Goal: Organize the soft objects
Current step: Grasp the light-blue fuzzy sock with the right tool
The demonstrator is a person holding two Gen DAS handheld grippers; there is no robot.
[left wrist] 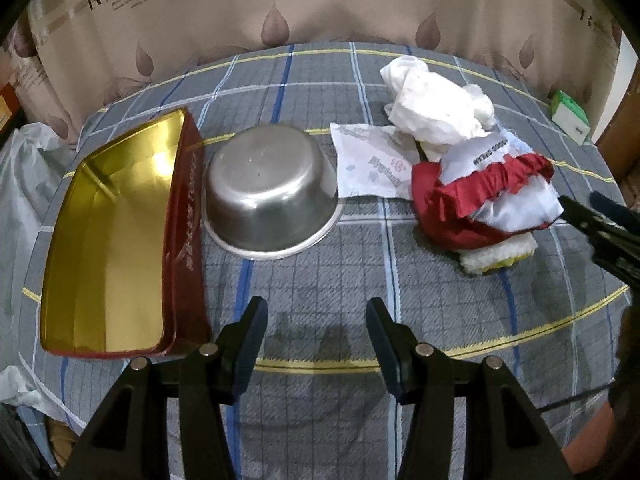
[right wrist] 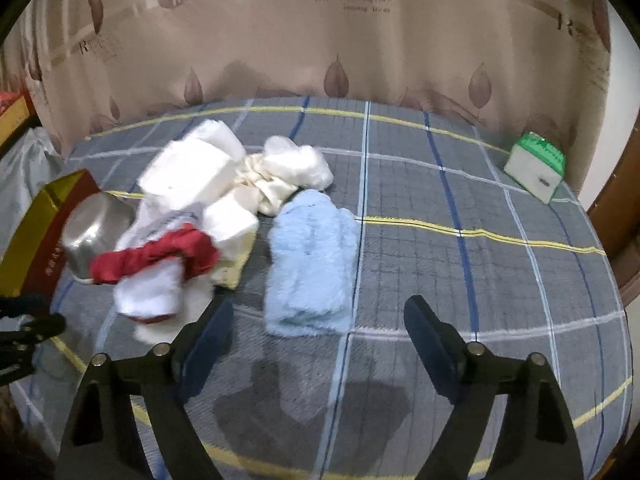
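While both sets of fingers hang over the plaid bedspread (right wrist: pixel 500 272), nothing is gripped yet.
tin: red-and-gold tin (left wrist: pixel 108 240) open at far left, steel bowl (left wrist: pixel 268 196) upside down beside it.
pile: soft pile (left wrist: pixel 460 168) right of the bowl.
target: blue fluffy cloth (right wrist: pixel 312 264) apart from the pile, long axis running away from the fingers.
right gripper (right wrist: pixel 320 336): nearer, fingers wide, cloth just ahead, not between.
left gripper (left wrist: pixel 316 332): fingers apart, empty, facing the bowl.
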